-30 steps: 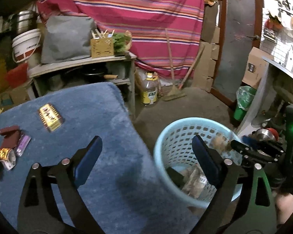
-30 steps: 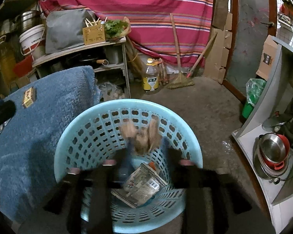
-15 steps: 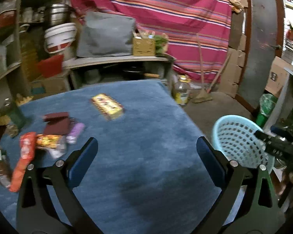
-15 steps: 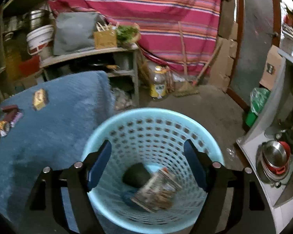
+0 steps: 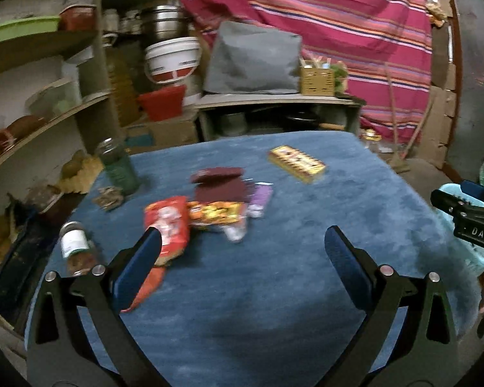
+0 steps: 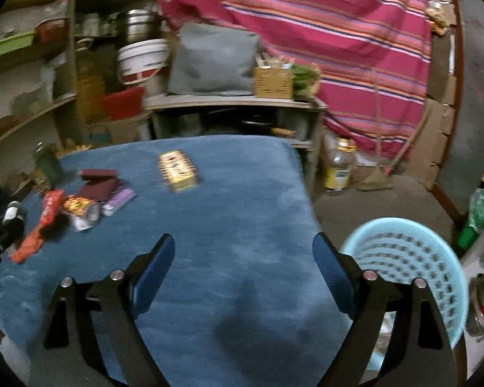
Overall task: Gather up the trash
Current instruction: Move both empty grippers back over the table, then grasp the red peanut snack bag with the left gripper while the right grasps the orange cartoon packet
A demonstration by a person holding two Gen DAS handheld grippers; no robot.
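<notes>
Left hand-held gripper (image 5: 242,248) spread wide, empty; right hand-held gripper (image 6: 243,254) just opening, empty. Wrappers (image 5: 209,209) heaped mid-counter (image 5: 306,274), basket (image 6: 409,258) beside. Risk: grabbing several, dropping some; knocking jar (image 5: 75,248).

1 basket (image 6: 403,251), 2 bottles (image 5: 75,248), 1 box (image 5: 296,163).

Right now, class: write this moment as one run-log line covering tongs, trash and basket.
left tongs: open, empty | right tongs: just opening, empty | wrappers: on blue cloth | basket: beside table
</notes>
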